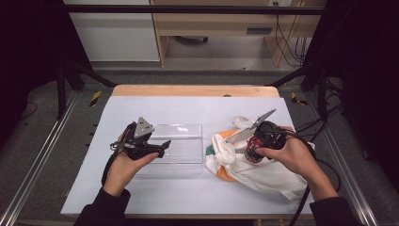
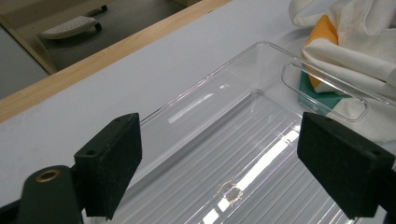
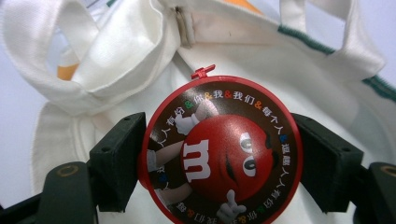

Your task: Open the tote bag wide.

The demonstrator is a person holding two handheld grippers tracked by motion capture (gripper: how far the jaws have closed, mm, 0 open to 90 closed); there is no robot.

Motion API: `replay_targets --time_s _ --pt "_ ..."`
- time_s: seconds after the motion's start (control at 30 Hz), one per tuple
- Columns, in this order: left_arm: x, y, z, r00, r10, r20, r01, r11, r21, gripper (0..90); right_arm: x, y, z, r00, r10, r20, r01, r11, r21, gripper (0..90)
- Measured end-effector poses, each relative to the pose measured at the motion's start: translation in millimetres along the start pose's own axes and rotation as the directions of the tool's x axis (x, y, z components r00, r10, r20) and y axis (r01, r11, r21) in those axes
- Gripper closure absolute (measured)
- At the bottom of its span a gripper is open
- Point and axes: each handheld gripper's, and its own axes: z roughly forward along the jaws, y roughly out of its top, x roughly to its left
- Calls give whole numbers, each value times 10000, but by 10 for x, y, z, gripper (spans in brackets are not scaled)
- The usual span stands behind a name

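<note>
- Pale grey-white covering lies over the table (image 1: pixel 155 106), whose wooden far edge shows beyond it.
- Cream cloth bag (image 1: pixel 263 176) with orange and green patches lies crumpled on the table's right side, its handles (image 3: pixel 84 51) looped loose at the top.
- Clear plastic tray (image 1: pixel 183 146) with a ribbed floor sits at the middle of the table, just left of the bag; the bag's edge shows through its handle cut-out in the left gripper view.
- The left gripper (image 2: pixel 219 168) hovers over the tray, its jaws spread wide with nothing between them.
- The right gripper (image 3: pixel 219 161) is clamped on the round red candy tin (image 3: pixel 219 154), one pad on each side of its rim, held above the bag.
- The tin's lid shows a red cartoon character with a white "m", and a small red tab (image 3: pixel 202 72) at its top edge.
</note>
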Motion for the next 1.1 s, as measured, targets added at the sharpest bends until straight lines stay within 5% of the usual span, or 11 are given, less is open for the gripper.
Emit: replay_targets --time_s 0.43,1.1 --pt "95 -31 -36 9998 -159 -142 160 9999 48 128 15 190 -259 9986 -532 -40 531 9979 -361 243" --pt "200 -84 -76 9978 -542 -378 539 9985 -97 94 137 505 -212 9906 -1361 -151 1349 9887 -652 243"
